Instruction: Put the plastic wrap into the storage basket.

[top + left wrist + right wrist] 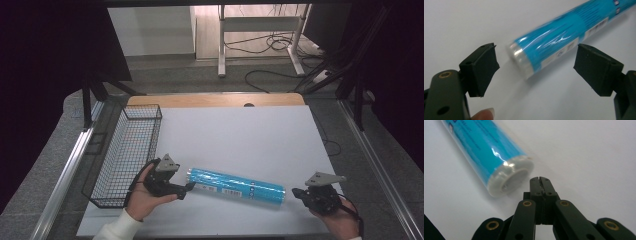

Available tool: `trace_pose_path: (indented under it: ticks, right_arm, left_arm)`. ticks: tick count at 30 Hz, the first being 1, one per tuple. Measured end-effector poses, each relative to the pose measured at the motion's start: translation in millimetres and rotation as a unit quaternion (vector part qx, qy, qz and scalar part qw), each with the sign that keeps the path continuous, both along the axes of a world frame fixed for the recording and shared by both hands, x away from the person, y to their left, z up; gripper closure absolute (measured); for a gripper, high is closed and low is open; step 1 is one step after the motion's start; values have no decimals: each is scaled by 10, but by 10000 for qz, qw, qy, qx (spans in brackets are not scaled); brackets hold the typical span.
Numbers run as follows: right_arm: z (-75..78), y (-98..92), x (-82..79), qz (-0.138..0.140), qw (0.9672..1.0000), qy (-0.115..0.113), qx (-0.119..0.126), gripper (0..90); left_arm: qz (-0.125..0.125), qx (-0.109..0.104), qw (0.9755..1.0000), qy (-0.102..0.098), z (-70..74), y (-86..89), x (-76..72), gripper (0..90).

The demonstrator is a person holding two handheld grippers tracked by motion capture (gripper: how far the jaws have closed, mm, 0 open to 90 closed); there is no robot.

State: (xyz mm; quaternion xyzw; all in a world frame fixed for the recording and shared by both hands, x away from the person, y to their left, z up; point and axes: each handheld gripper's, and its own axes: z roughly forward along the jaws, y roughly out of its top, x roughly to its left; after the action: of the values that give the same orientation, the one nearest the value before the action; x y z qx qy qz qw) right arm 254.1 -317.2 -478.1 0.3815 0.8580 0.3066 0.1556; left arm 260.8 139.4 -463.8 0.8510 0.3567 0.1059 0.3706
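Note:
A blue plastic-wrapped roll (pixel 235 186) lies on its side across the white table top (pixel 240 135), near the front. My left gripper (pixel 189 189) sits at the roll's left end. Its jaws stand open on either side of that end (pixel 524 63) without touching it. My right gripper (pixel 295 192) rests just off the roll's right end, jaws shut with nothing between them. In the right gripper view the closed fingertips (pixel 540 181) lie right beside the roll's white end cap (pixel 511 178).
A black wire basket (pixel 127 152) stands along the table's left side, close behind my left hand. A metal rail (pixel 65 175) runs beyond the table's left edge. Cables and a desk frame (pixel 260 30) lie on the floor at the back.

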Motion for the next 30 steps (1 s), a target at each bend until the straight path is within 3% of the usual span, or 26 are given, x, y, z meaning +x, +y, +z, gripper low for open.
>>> trace_pose_path:
  ticks: [1,3,5,6,7,8,10,11,12,13,24,28,30]
  right_arm:
    - [8,-42,-6,-38,10000,3,25,891]
    - [11,-80,-12,-92,9999,3,75,888]
    - [9,-185,-21,-176,9997,44,190,778]
    - [9,-185,-21,-176,9997,44,190,778]
    - [-5,-256,-21,-199,9995,72,253,686]
    - [-10,-275,-20,-229,9993,77,272,635]
    - [-26,-316,-11,-349,9989,68,319,534]
    - [-34,-334,-3,-388,9987,51,330,501]
    - [-34,-334,-3,-388,9987,51,330,501]
    - [-45,-357,7,-478,9982,50,369,456]
    - [-76,-363,32,-519,9979,107,373,417]
    - [-90,-364,38,-513,9979,136,359,415]
    - [-99,-366,43,-507,9980,136,357,414]
  left_arm:
    - [-257,-42,9997,-37,43,-70,38,185]
    - [-382,-41,9992,-64,58,-112,59,194]
    - [-733,59,9972,-109,95,-249,122,196]
    - [-733,59,9972,-109,95,-249,122,195]
    - [-931,124,9955,-152,116,-343,154,195]
    - [-931,124,9955,-152,116,-343,154,195]
    - [-1319,328,9906,-177,151,-491,223,195]
    - [-1424,398,9889,-175,157,-540,241,195]
    - [-1424,398,9889,-175,157,-540,241,192]
    - [-1518,501,9869,-223,161,-631,265,190]
    - [-1828,633,9811,-9,66,-940,509,192]
    - [-2050,706,9761,121,4,-1070,583,208]
    - [-2192,800,9722,191,-28,-1138,606,213]
